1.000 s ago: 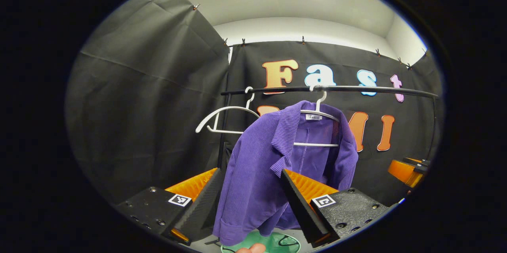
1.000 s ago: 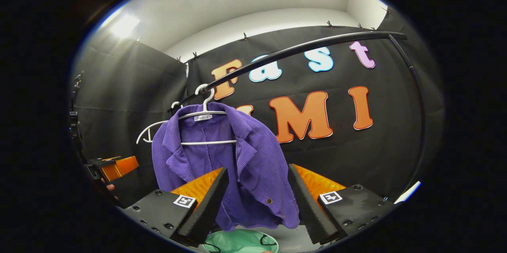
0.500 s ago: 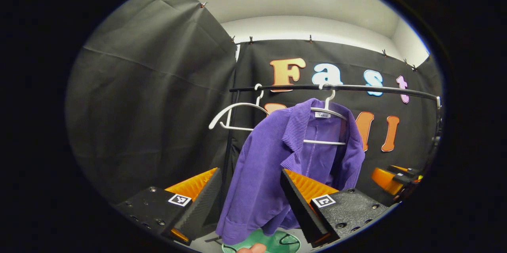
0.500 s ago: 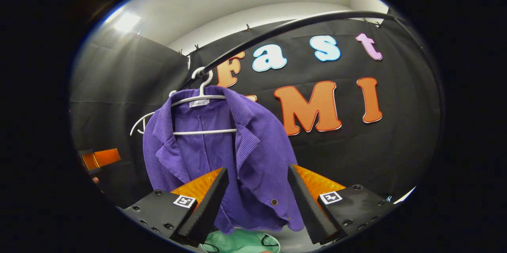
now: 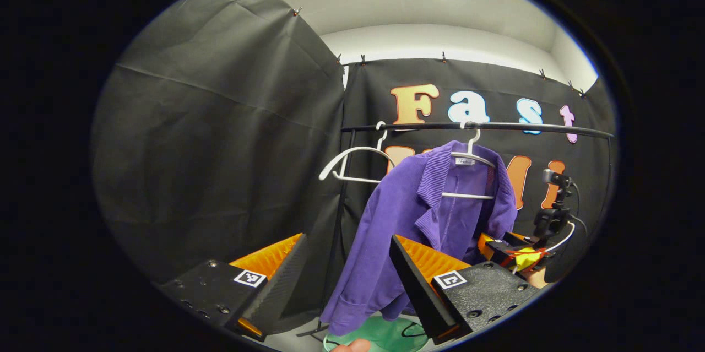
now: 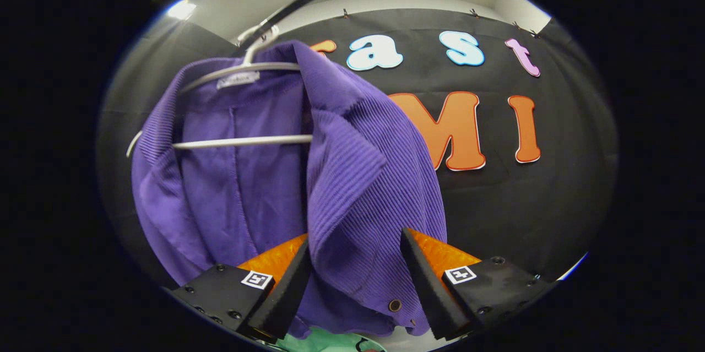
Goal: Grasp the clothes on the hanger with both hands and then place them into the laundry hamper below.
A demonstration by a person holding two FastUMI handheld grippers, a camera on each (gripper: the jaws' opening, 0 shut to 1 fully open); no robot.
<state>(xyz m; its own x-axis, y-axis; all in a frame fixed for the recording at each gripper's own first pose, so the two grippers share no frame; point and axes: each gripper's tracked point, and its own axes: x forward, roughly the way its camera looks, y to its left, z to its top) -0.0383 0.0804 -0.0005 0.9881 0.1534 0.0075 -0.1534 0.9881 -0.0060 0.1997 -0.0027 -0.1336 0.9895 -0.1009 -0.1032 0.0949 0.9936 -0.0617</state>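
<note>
While an empty hanger (image 5: pixel 352 162) hangs beside, the jacket (image 6: pixel 341 176) fronts the right gripper (image 6: pixel 352 280).

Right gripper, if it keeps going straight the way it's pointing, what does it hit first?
Most likely the purple jacket: its front panel hangs between the open fingers of the right gripper, though how far ahead is unclear.

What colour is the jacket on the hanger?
Purple, with a fine ribbed texture; the jacket shows best in the right gripper view.

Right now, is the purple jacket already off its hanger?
No, the purple jacket hangs on the white hanger under the rail.
</note>
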